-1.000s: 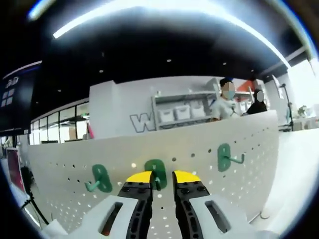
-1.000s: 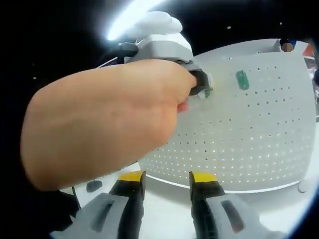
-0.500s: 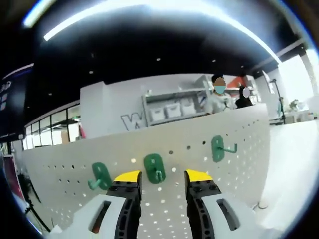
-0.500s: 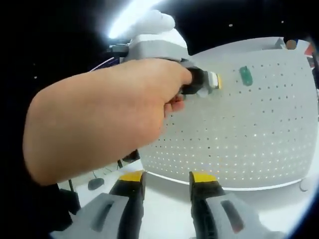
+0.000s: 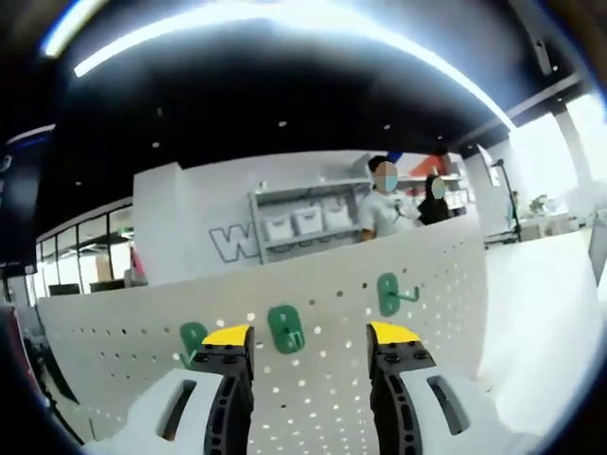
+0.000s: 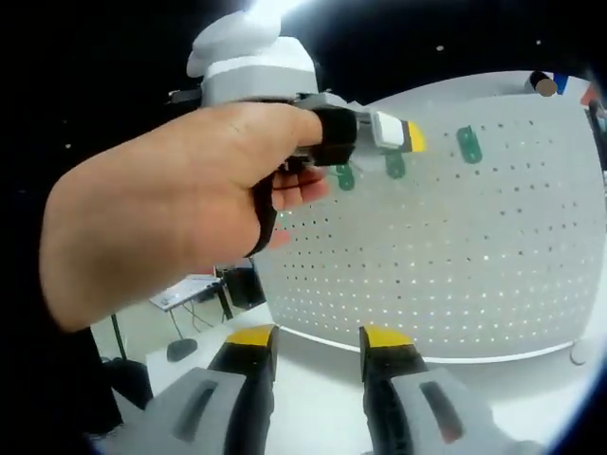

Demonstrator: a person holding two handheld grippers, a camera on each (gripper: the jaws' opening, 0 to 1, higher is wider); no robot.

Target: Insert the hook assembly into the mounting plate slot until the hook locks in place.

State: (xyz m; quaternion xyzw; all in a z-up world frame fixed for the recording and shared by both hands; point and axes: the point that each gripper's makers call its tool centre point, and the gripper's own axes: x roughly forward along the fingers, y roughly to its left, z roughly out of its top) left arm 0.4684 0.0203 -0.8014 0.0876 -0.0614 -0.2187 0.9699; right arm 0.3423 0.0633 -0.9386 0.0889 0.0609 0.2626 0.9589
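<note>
A wide white perforated metal mounting plate (image 5: 313, 370) stands upright ahead of the left hand-held gripper (image 5: 310, 334), spreading across the left gripper view behind and between its jaws; in the right gripper view the same plate (image 6: 474, 246) rises beyond the right hand-held gripper (image 6: 318, 334), standing on the white bench (image 6: 322, 379) that runs under those jaws. A person's hand (image 6: 180, 227) is up and to the left of the right hand-held gripper, wrapped around the grey-and-white body of the left hand-held gripper (image 6: 403, 137), whose yellow tip is close to the plate's face; whether it touches cannot be told. Three small green plastic hook assemblies sit on the plate. The middle green hook (image 5: 285, 327) is seated just ahead of the left hand-held gripper, in the gap between its jaws and apart from both. The left green hook (image 5: 192, 339) is partly hidden behind the left jaw's yellow tip, and the right green hook (image 5: 390, 294) sits above and just beyond the right jaw, its prong pointing sideways. The left hand-held gripper's jaws are spread wide with nothing between the pads. The right hand-held gripper's jaws are likewise parted, holding nothing, over the bare bench.
</note>
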